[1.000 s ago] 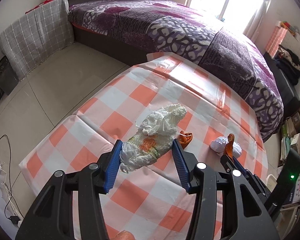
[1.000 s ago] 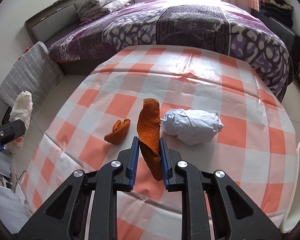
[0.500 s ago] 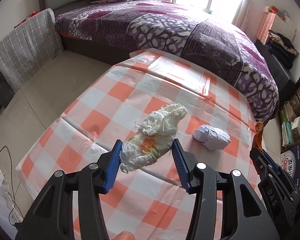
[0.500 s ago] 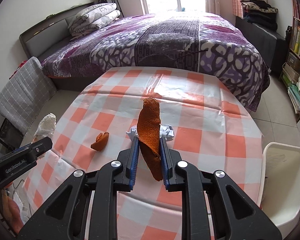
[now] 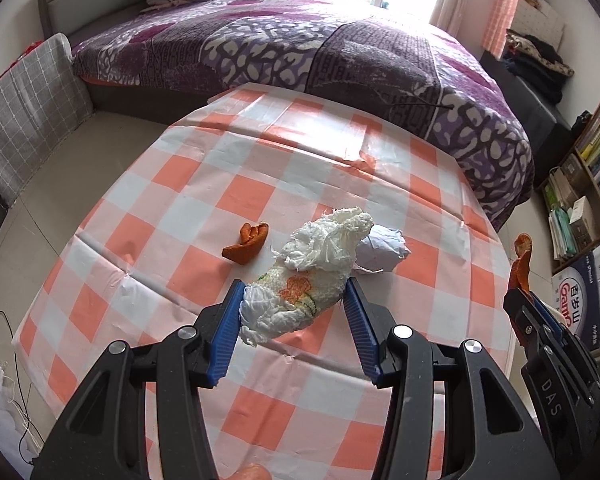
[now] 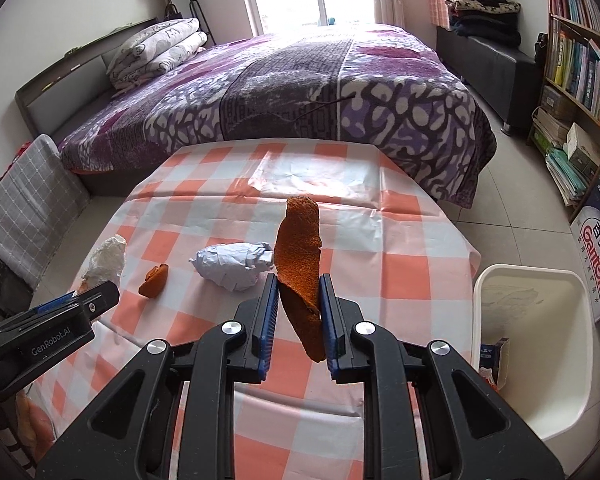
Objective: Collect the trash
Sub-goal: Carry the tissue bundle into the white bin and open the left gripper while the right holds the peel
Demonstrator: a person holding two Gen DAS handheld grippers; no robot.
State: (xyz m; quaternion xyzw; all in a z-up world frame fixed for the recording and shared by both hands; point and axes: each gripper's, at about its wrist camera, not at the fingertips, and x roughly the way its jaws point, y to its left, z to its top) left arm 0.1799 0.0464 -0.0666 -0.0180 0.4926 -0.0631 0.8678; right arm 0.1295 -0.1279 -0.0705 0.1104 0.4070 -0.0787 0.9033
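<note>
Both grippers have risen and drawn back from the table point(image 6: 400, 216). The right gripper point(image 6: 299, 307) pinches the orange peel point(image 6: 298, 264); the left gripper point(image 5: 294, 306) clamps the tissue wad point(image 5: 312, 276). Carrying is underway; next, swing right over the white bin point(image 6: 540, 360) and release.

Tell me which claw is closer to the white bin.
Right. The right claw, holding an orange peel, is beside the white bin at the table's edge. The left claw, holding a tissue wad, is across the table.
</note>
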